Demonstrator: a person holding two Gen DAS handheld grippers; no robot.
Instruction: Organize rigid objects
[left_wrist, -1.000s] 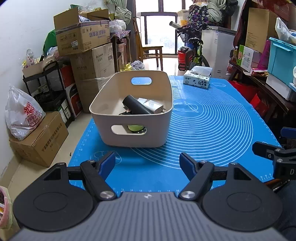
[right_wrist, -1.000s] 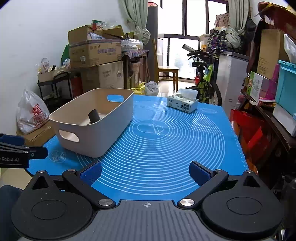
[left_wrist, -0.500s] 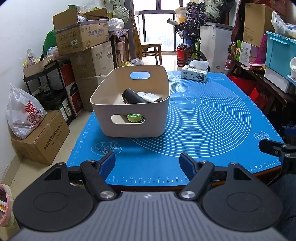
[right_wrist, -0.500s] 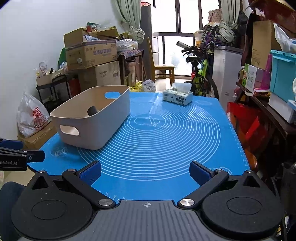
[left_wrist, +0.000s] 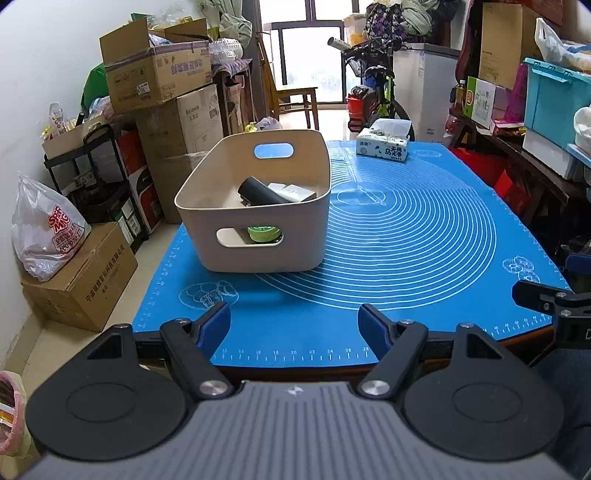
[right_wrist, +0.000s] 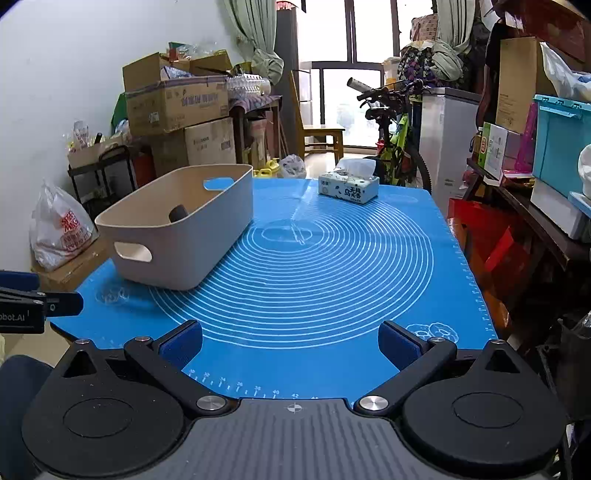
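Note:
A beige plastic bin (left_wrist: 258, 243) (right_wrist: 207, 240) stands on the left half of the blue mat (left_wrist: 406, 236) (right_wrist: 332, 266). Inside it lie a black cylinder (left_wrist: 258, 192) (right_wrist: 178, 213), a white box (left_wrist: 295, 192) and a green round lid (left_wrist: 263, 233) seen through the handle slot. My left gripper (left_wrist: 294, 325) hangs open over the mat's near edge, nothing between its blue pads. My right gripper (right_wrist: 290, 341) is open too, over the near edge further right, and empty. Each gripper's tip shows at the side of the other's view.
A tissue box (left_wrist: 384, 147) (right_wrist: 349, 187) sits at the mat's far end. Cardboard boxes (left_wrist: 159, 74) and a black cart (left_wrist: 99, 177) crowd the floor on the left. A bicycle (right_wrist: 399, 147), a white cabinet and shelves with a teal crate (left_wrist: 554, 99) line the right.
Both grippers have drawn back toward the table's near edge, so the bin looks smaller and the mat's front edge now shows. Their jaws have kept the same width.

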